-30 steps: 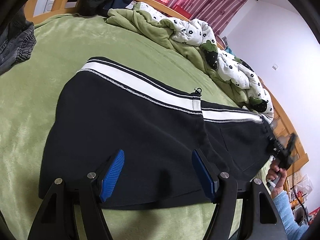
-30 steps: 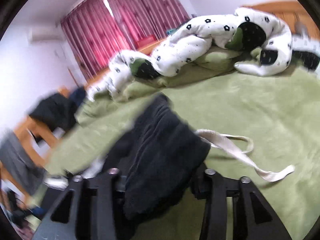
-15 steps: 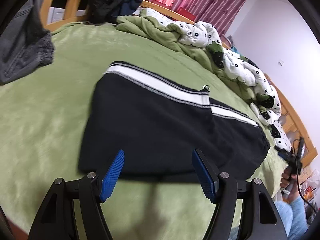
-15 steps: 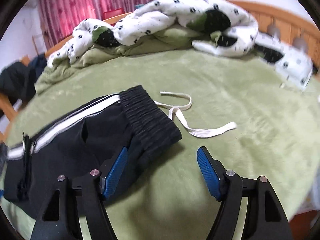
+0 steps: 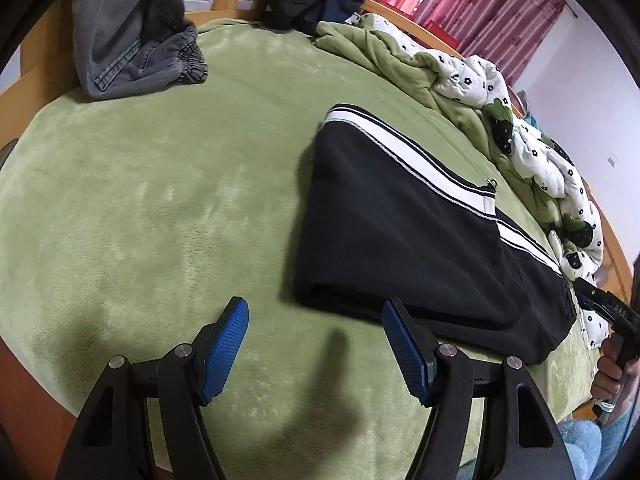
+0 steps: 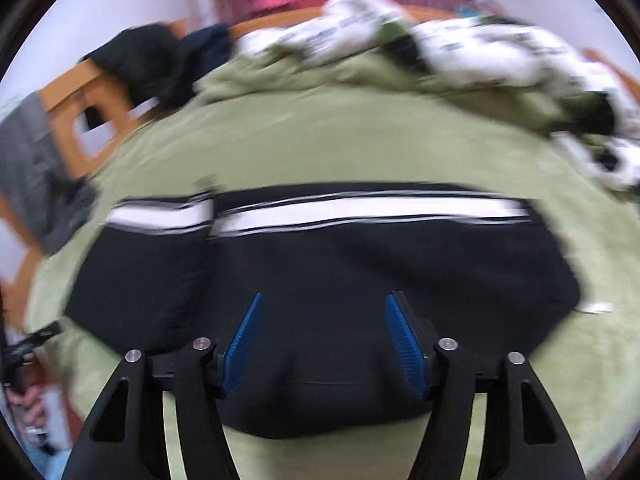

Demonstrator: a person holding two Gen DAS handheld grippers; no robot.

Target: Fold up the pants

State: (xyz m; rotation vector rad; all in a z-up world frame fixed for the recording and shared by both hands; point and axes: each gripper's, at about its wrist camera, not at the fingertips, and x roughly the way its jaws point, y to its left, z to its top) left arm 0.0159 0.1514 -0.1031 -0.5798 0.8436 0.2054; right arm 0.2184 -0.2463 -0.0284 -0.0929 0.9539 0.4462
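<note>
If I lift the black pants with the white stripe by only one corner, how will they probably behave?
The black pants lie flat in soft layers on the green blanket, so they will probably droop and unfold, not stay stiff. The fabric looks thick, so perhaps somewhat heavy for cloth. On the plush blanket, pushing may bunch them rather than slide them.

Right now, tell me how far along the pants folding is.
Done: the black pants lie flat on the green bed, one layer doubled over another, white stripe along the far edge. In hand: nothing; the left gripper hangs open over bare bed beside them, and the right gripper is over them, jaws closing with nothing pinched. Left: probably another fold to make them compact.
</note>
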